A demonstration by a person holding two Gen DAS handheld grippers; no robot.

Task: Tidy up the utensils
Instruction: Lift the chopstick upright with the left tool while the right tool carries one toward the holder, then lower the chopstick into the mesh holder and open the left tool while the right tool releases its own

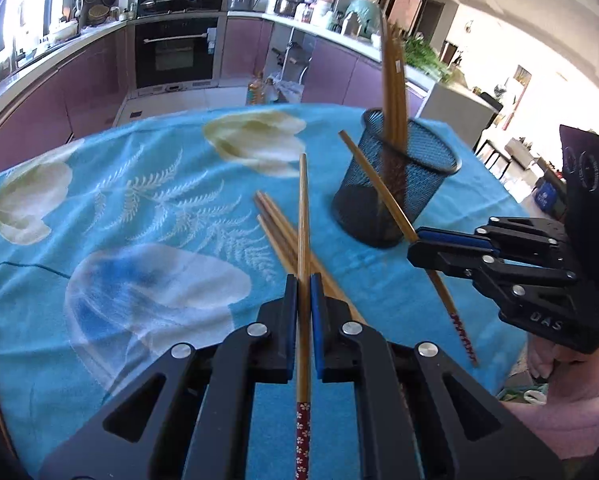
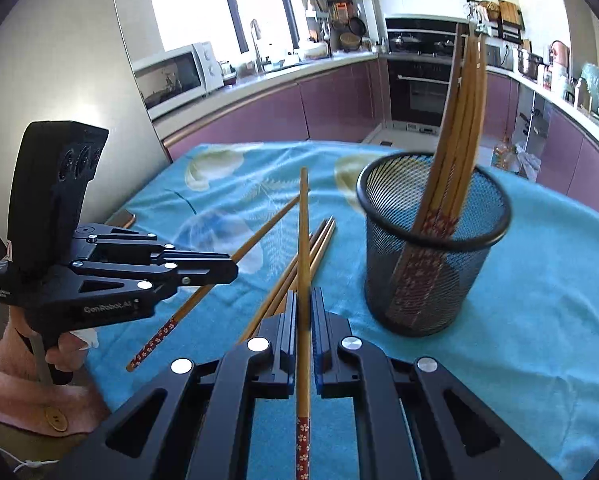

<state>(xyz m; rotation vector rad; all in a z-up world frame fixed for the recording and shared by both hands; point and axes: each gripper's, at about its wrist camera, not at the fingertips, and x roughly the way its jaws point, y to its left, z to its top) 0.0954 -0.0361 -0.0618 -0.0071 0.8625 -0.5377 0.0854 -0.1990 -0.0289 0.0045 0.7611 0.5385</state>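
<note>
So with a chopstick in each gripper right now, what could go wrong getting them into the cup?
1. The mesh cup looks tilted and light; a nudge from a gripper or a chopstick tip might tip it.
2. The bundle already in the cup leans across its mouth, so an incoming chopstick may snag on it.
3. The left gripper and right gripper sit close together, so their chopsticks could cross.

Tan chopsticks (image 1: 304, 216) with red, white-flowered ends; black mesh cup (image 1: 395, 188); turquoise cloth (image 1: 99, 208) printed with white ferns and pale tulips; black grippers (image 1: 304, 292), blue pads (image 1: 316, 312)
</note>
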